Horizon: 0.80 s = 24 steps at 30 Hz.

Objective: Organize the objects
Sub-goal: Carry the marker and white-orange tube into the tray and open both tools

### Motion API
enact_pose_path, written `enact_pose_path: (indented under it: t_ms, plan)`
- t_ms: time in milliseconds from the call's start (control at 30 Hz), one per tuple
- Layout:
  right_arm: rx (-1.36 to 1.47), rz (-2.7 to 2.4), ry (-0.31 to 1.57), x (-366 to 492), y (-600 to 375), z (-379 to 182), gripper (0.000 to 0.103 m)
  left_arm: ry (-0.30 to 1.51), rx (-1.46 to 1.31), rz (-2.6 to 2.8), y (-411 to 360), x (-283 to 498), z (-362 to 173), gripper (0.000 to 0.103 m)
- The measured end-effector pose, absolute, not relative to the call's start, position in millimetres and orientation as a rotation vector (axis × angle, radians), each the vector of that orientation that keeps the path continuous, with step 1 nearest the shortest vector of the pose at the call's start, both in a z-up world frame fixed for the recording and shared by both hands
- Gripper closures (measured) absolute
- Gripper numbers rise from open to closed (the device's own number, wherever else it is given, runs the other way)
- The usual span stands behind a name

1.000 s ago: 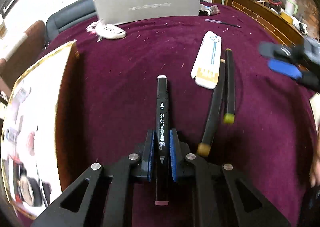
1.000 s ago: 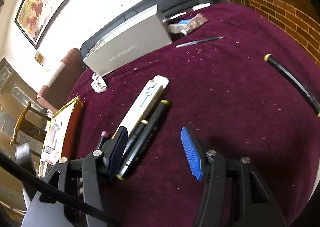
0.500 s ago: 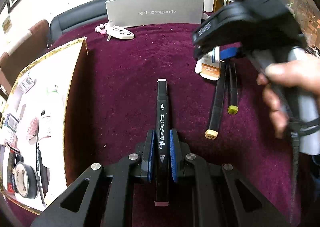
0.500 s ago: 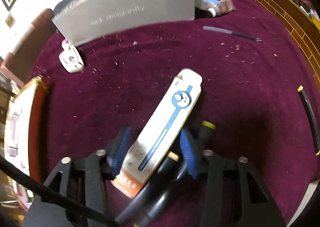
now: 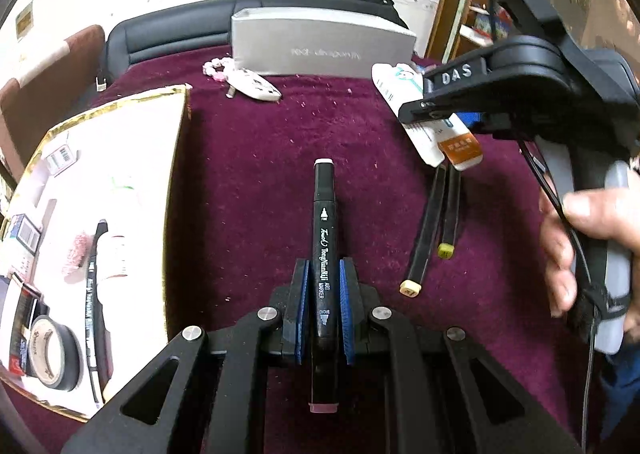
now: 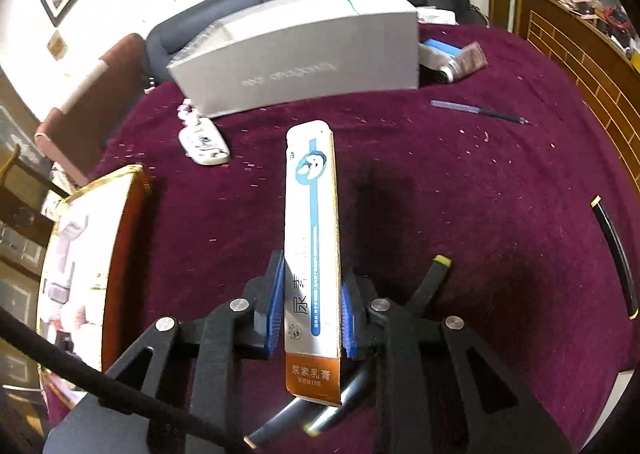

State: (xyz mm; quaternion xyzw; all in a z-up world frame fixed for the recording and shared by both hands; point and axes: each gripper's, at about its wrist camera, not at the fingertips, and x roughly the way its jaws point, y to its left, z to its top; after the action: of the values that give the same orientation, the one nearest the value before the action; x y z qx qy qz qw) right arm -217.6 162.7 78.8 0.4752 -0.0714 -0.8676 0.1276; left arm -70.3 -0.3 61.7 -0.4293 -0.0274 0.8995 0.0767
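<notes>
Since a second ago our right gripper (image 6: 310, 310) has crossed over to the white ointment box (image 6: 312, 238); its jaws have just been closing and now pinch that box, lifted above the maroon surface (image 6: 460, 193). Our left gripper (image 5: 323, 306) stays clamped on the black marker (image 5: 325, 254), beside the gold-rimmed tray (image 5: 176, 157).
</notes>
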Motion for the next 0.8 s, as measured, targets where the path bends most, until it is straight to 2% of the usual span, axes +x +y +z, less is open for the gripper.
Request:
enact_pose_path:
  t_ms: [400,567,800]
  plan:
    - [1.279,-2.281,-0.128,-183,59,110,0.082,-0.275,-1.184,2.866,-108,-59,107,0.092]
    - [1.295,-2.175,-0.056,-171,1,96,0.082,-0.376,-1.267,2.936,-171,-64,95,0.091]
    - [1.304,-2.081,0.023,-144,-58,77,0.081,-0.479,-1.389,2.940,-210,-68,63,0.091]
